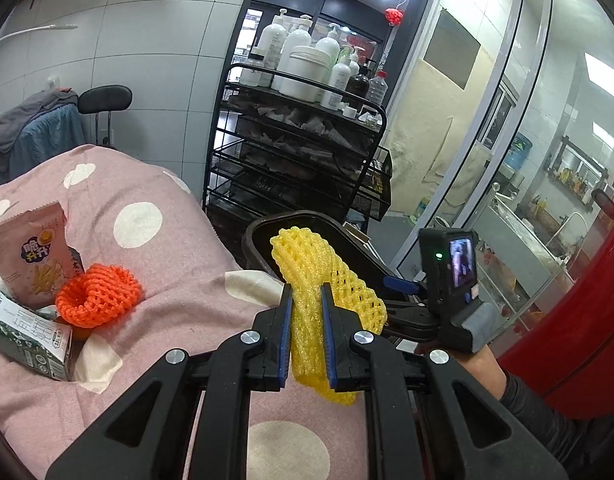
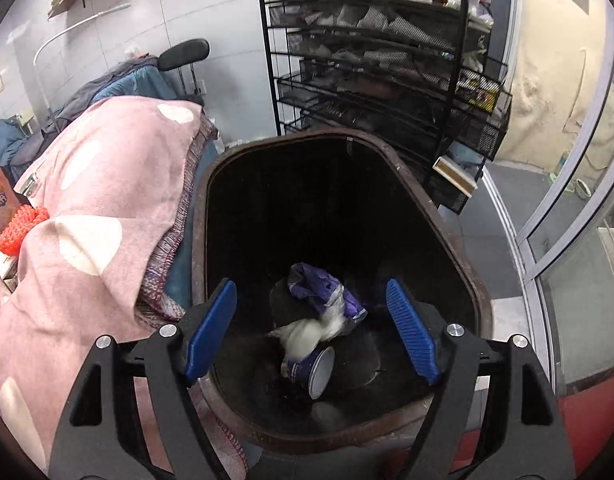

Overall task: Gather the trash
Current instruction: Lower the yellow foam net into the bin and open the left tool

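Task status: partly complete. The bin (image 2: 435, 216) already contains a crumpled purple wrapper (image 2: 327, 292), a white wad and a paper cup (image 2: 313, 372), all lying on its floor.

The right gripper (image 2: 311, 332) is poised over the bin mouth with its fingers released and spread wide; nothing lies between them.

The left gripper (image 1: 307, 332) has its fingers clenched on the yellow foam net (image 1: 327, 280), held near the bin rim and not yet dropped.

Remaining on the pink dotted blanket (image 1: 155, 248), at far left: the orange foam net (image 1: 97, 294), a snack packet (image 1: 31, 256) and a green carton (image 1: 27, 340).

View differences: only the right wrist view shows the bin interior and its contents. Only the left wrist view shows the yellow net, the carton and the person's hand (image 1: 479, 368) carrying the right gripper.
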Available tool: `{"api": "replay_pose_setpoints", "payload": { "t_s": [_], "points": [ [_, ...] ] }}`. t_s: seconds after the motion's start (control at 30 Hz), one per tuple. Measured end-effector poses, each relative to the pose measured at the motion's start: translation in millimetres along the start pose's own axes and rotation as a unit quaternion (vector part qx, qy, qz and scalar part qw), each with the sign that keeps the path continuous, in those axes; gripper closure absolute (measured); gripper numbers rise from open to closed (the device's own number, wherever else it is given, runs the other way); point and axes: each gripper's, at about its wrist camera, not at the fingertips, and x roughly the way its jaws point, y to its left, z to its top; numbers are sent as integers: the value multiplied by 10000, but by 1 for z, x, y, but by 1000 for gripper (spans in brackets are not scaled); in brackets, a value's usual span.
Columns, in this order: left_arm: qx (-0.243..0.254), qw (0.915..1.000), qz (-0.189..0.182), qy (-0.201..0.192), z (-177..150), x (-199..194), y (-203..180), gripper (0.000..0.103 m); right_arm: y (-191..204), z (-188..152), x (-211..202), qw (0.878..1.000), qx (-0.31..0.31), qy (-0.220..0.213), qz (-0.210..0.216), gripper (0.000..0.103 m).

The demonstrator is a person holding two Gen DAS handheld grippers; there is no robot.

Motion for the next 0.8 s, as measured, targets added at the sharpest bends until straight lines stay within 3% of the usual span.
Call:
{"api": "replay_pose_setpoints", "payload": {
  "t_s": [0.43, 0.8],
  "points": [
    [255, 9992, -154, 258, 26, 51, -21, 89, 7, -25, -64, 9966, -177, -769, -217, 19],
    [467, 9962, -209, 706, 39, 107, -48, 89, 0, -42, -90, 9961, -297, -800, -242, 17]
  ]
}}
